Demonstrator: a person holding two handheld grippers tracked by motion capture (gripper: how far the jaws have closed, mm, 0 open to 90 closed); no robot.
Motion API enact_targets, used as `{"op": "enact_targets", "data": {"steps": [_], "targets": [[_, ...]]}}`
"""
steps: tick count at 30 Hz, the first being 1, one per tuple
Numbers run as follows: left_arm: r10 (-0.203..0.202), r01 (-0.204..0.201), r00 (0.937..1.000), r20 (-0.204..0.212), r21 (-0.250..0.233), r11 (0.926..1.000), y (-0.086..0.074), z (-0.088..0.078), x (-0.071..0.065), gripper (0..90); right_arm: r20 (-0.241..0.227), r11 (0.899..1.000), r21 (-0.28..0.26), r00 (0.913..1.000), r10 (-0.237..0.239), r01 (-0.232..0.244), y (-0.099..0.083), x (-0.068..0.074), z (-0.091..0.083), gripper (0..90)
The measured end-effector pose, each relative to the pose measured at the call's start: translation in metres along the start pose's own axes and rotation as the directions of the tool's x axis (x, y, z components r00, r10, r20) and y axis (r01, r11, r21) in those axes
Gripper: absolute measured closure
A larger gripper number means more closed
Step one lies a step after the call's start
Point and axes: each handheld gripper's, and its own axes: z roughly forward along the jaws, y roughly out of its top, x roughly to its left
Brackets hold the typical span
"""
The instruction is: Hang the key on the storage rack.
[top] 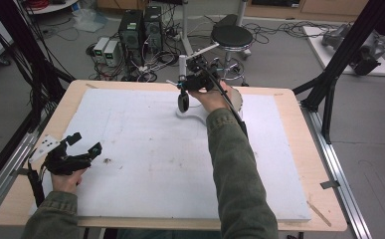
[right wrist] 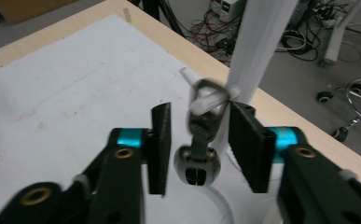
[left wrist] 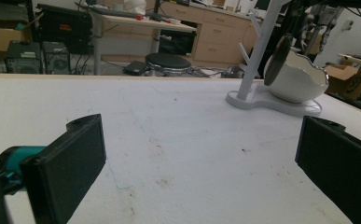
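Observation:
A white peg stand [top: 182,67] rises from its flat base [top: 192,118] at the far middle of the white mat. A metal utensil [right wrist: 197,165] with a round dark head [top: 183,102] hangs by its loop from one peg [right wrist: 208,99]. My right gripper [right wrist: 201,116] is open, one jaw on each side of the utensil's neck, and neither pad touches it. In the high view the right gripper [top: 186,85] sits by the stand's post. My left gripper [top: 85,144] rests at the near left of the mat, open and empty, its jaws [left wrist: 201,135] wide apart.
A white bowl with a jagged rim [left wrist: 297,77] stands on the stand's base, behind my right hand [top: 237,99]. The white mat [top: 155,164] covers most of the wooden table [top: 299,124]. Beyond the far edge are a black stool [top: 231,36], computers and cables.

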Motion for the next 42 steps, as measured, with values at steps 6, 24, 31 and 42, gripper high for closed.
{"op": "enact_targets", "data": {"steps": [6, 24, 31, 42], "targets": [[0.001, -0.001, 1.0000, 0.002, -0.002, 1.0000, 0.000, 0.000, -0.001, 2.1, -0.011, 1.000, 0.009, 0.9999, -0.010, 0.010, -0.002, 0.002, -0.007, 40.3], [0.001, -0.001, 1.0000, 0.001, 0.004, 1.0000, 0.000, 0.000, -0.001, 2.1, 0.029, 0.992, -0.079, 0.9948, 0.098, -0.095, -0.026, -0.010, -0.030, 0.6], [0.012, -0.012, 0.9999, 0.003, 0.010, 0.9999, 0.000, 0.000, -0.002, 2.1, 0.034, 0.989, -0.093, 0.9925, 0.118, -0.114, -0.046, -0.017, -0.048, 0.6], [0.019, -0.019, 0.9998, 0.002, 0.014, 0.9997, -0.001, 0.001, -0.004, 2.2, 0.044, 0.977, -0.162, 0.9884, 0.145, -0.136, -0.088, -0.031, -0.082, 0.6]]}}
